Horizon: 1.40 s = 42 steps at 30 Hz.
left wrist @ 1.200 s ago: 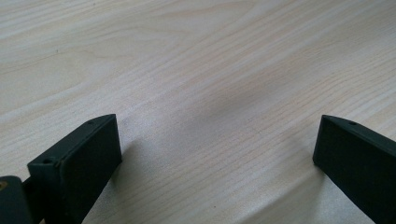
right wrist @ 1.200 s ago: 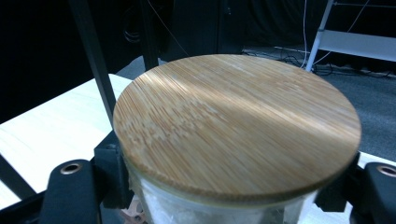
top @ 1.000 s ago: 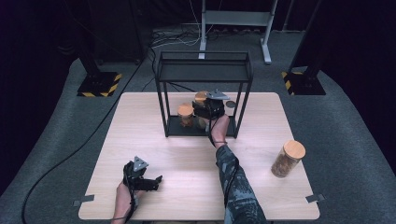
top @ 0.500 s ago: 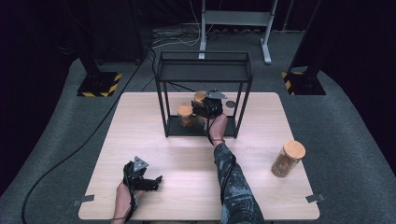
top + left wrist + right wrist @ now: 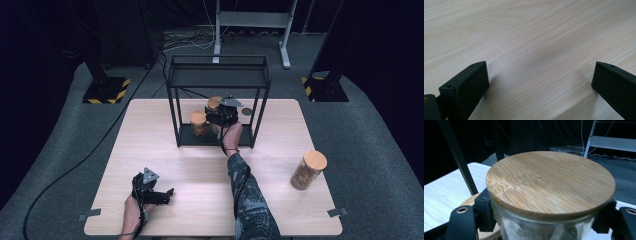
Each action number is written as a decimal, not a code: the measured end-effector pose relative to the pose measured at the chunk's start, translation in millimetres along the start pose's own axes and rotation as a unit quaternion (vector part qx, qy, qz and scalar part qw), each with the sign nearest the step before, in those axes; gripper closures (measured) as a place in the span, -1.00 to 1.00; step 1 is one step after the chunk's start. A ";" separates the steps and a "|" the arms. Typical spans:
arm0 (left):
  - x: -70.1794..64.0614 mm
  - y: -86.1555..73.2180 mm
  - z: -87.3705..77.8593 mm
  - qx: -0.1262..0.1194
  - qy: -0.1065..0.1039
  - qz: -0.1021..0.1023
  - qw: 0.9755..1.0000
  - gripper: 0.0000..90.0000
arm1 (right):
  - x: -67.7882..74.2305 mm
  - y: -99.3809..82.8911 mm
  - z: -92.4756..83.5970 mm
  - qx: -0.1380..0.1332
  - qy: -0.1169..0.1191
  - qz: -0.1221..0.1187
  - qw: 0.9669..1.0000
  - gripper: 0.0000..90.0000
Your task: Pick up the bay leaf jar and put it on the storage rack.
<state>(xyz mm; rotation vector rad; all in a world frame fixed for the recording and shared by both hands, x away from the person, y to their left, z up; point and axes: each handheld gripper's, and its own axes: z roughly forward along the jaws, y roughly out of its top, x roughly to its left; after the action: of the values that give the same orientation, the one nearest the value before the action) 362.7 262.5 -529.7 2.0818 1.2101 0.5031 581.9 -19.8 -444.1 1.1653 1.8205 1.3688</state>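
The right forearm stretches forward into the black metal wire-frame rack on the pale wooden bench. The right gripper has its jaws clamped on a glass jar with a round bamboo lid, inside the rack beside a second bamboo-lidded jar. The right gripper view shows that grip close up. The left gripper rests near the bench's front edge, well short of the rack, jaws wide apart and empty. Little has shifted since earlier.

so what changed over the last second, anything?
Barely anything. The right gripper stays shut on a wooden-lidded jar inside the black wire rack, shifted only a touch. The left gripper rests open on the table, and the jar at the right sits unmoved.
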 end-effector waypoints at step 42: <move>0.0 0.0 0.0 -0.001 0.000 0.000 1.000 -0.99 | -1.9 -4.0 0.3 0.022 0.017 0.004 1.000 -0.62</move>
<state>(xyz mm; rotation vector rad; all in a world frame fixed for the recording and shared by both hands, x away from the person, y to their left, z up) 362.6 262.5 -529.7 2.0812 1.2094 0.5048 581.8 -21.7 -448.1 1.1800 1.8805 1.3684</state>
